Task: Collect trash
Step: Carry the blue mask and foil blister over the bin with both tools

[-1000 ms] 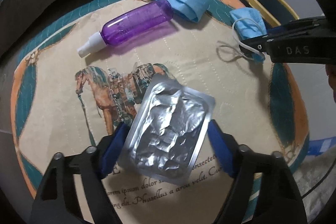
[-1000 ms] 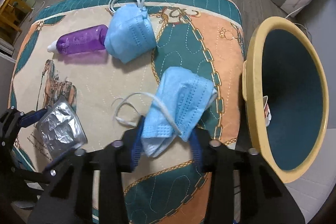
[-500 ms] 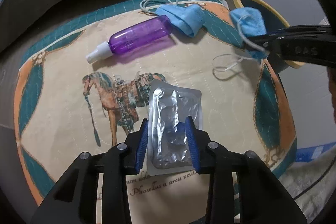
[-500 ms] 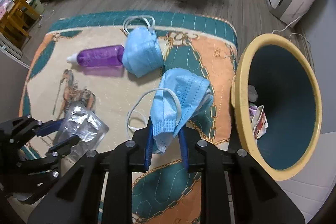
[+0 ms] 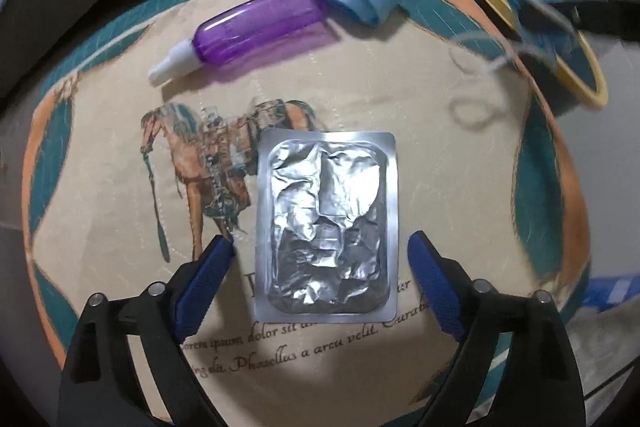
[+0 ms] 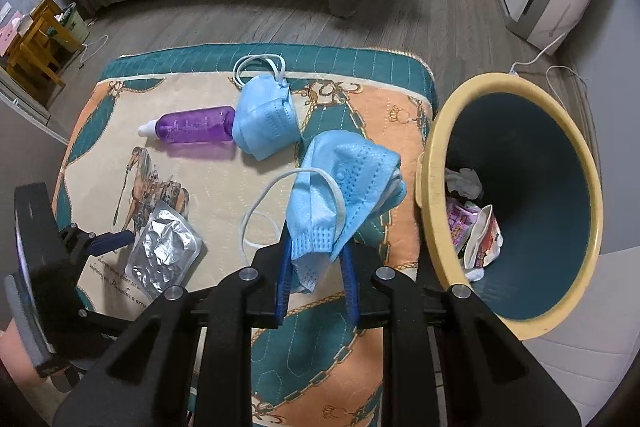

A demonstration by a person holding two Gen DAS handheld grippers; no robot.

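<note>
The right claw (image 6: 316, 263), pointed steeply down, is clenched on a blue mask (image 6: 344, 195), now lifted; the left claw (image 5: 320, 259), just reopened, straddles the foil pack (image 5: 326, 227).

Dim room, fisheye warp — blurred corner

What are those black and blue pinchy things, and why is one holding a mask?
They are claws that a person holds, one in each hand, each with a small camera looking along it. One picture is from the left claw, the other from the right claw. The left claw has just been opening, its jaws either side of a silver foil pack lying on the horse-patterned cloth. The right claw pinches a blue mask beside the yellow bin. A purple bottle and another mask lie on the cloth.
</note>
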